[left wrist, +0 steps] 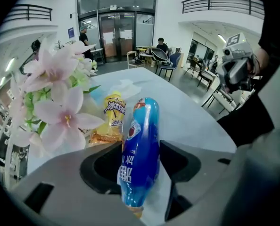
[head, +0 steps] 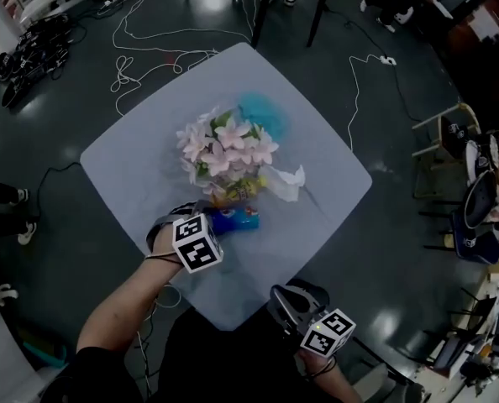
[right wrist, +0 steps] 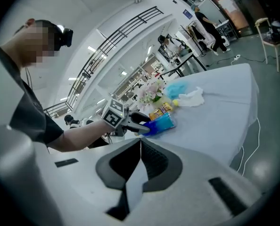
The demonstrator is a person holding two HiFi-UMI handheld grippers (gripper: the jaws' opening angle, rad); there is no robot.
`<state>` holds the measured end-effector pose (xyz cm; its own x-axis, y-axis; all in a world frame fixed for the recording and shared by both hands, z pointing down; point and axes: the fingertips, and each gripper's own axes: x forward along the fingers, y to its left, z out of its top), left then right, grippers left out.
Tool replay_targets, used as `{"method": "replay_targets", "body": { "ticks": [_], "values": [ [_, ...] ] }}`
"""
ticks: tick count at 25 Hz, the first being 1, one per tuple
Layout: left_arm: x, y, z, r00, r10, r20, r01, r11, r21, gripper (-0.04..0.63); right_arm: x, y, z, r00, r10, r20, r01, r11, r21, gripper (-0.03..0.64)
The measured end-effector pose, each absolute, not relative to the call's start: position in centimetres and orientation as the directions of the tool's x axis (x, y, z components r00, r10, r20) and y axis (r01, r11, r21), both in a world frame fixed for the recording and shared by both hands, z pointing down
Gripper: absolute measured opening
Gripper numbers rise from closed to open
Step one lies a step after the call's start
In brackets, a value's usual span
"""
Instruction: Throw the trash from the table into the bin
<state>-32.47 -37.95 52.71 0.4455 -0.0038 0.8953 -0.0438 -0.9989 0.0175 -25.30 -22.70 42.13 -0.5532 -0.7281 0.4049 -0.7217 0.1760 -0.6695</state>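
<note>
1. Trash all sits on the counter [head: 317, 141] right now. Nothing is visibly thrown away, and no bin shows in any view.
2. Left hand-held gripper [left wrist: 142, 160] is down at the near side of the flowers [head: 224, 148], jaws wide, straddling the blue packet [left wrist: 140, 145]. There are gaps on either side, so it's not clamped yet. I'd call this the first pick, just starting.
3. Right hand-held gripper [right wrist: 141, 147] hangs off the near right edge, jaws pressed together, empty.
4. Count:
   - Four pieces of trash: one blue packet, one yellow packet [head: 239, 191] just beyond it, one white tissue [head: 285, 183] to the right, one crumpled cyan piece [head: 262, 114] on the far side.
   - One bunch of flowers.
   - Two grippers.
</note>
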Motion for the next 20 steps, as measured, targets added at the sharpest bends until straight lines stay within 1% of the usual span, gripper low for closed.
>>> {"method": "replay_targets", "body": {
  "ticks": [5, 8, 14, 17, 20],
  "values": [
    [-32.0, -38.4, 54.1, 0.412, 0.024, 0.911, -0.027, -0.999, 0.038, 0.273, -24.8, -22.5, 42.2, -0.534, -0.738, 0.414, -0.729, 0.154, -0.666, 0.003],
    [-31.7, -38.6, 54.8, 0.409, 0.046, 0.911, -0.041, -0.997, 0.069, 0.295, -24.6, -22.4, 42.1, -0.523, -0.745, 0.415, -0.736, 0.149, -0.66, 0.003],
    [-31.6, -37.9, 55.9, 0.4, 0.117, 0.909, -0.064, -0.986, 0.155, 0.311, -24.5, -22.1, 40.6, -0.499, -0.762, 0.412, -0.753, 0.147, -0.641, 0.003],
    [-31.9, -37.7, 56.0, 0.383, 0.125, 0.915, -0.071, -0.984, 0.164, 0.316, -24.4, -22.0, 39.8, -0.485, -0.774, 0.407, -0.763, 0.147, -0.63, 0.003],
    [-31.8, -36.8, 54.9, 0.397, 0.154, 0.905, -0.082, -0.976, 0.202, 0.311, -24.3, -21.9, 39.0, -0.474, -0.785, 0.399, -0.767, 0.146, -0.624, 0.003]
  ]
}}
